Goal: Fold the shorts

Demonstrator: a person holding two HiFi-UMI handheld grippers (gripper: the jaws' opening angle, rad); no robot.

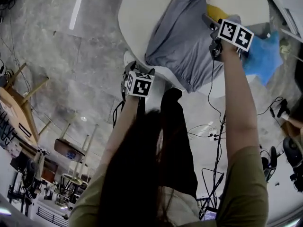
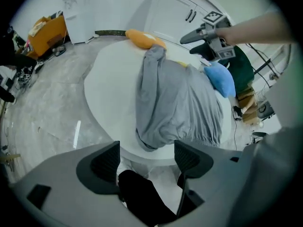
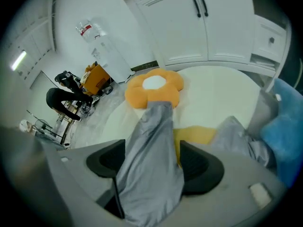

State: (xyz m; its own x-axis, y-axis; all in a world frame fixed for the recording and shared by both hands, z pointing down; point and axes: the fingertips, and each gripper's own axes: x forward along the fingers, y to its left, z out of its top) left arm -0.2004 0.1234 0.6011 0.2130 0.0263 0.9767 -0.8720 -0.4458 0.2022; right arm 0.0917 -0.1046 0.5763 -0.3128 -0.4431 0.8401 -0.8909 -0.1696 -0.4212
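Note:
Grey shorts (image 1: pixel 182 44) lie crumpled on a round white table (image 1: pixel 137 27), elastic waistband toward the near edge (image 2: pixel 189 137). One leg (image 2: pixel 154 70) stretches toward the far side. My left gripper (image 1: pixel 137 70) hangs over the table's near rim, pointing steeply down, open and with nothing in it (image 2: pixel 147 162); the waistband lies just beyond its jaws. My right gripper (image 1: pixel 214 34) hovers above the shorts' far right part. It is open (image 3: pixel 152 162), and the stretched grey leg (image 3: pixel 151 145) shows in the gap between its wide jaws. Whether the pads touch the cloth I cannot tell.
An orange flower cushion (image 3: pixel 154 89) lies at the table's far side, at the leg's end. A yellow cloth (image 3: pixel 196 135) peeks from under the shorts. A blue plush (image 1: pixel 267 56) sits on the right. White cabinets (image 3: pixel 203 22) stand behind; cables (image 1: pixel 213 131) run over the floor.

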